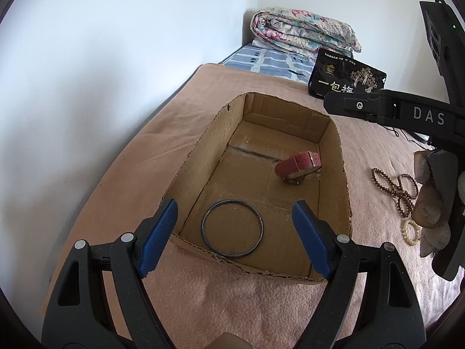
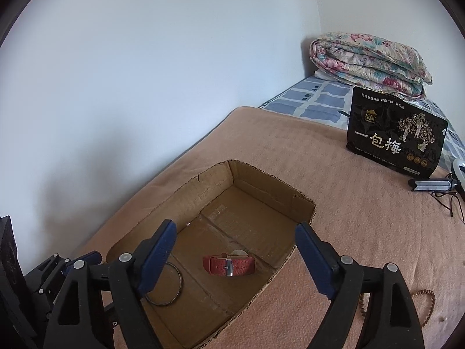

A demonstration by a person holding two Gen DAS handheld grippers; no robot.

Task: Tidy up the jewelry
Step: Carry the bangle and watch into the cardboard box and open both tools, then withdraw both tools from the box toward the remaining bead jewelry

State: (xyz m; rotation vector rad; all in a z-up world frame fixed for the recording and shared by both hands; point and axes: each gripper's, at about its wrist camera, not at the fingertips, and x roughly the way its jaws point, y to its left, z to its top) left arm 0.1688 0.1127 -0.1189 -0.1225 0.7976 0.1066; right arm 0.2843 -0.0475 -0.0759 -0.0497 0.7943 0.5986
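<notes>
An open cardboard box (image 1: pixel 191 157) (image 2: pixel 165 209) lies on the pink blanket. Inside it lie a dark metal bangle (image 1: pixel 232 228) (image 2: pixel 177 290) and a red-strapped watch (image 1: pixel 299 165) (image 2: pixel 229 265). My left gripper (image 1: pixel 232 235) is open and empty, over the box's near edge above the bangle. My right gripper (image 2: pixel 235 258) is open and empty, above the box near the watch. Its body (image 1: pixel 407 113) shows in the left wrist view. A brown bead string (image 1: pixel 392 186) (image 2: pixel 424 293) and a pale bead bracelet (image 1: pixel 411 231) lie on the blanket right of the box.
A black snack pouch (image 1: pixel 348 78) (image 2: pixel 395 133) stands behind the box. A folded floral quilt (image 1: pixel 305 32) (image 2: pixel 369 61) lies in the far corner. A white wall runs along the left. A small dark tool with a cord (image 2: pixel 433 186) lies at the right.
</notes>
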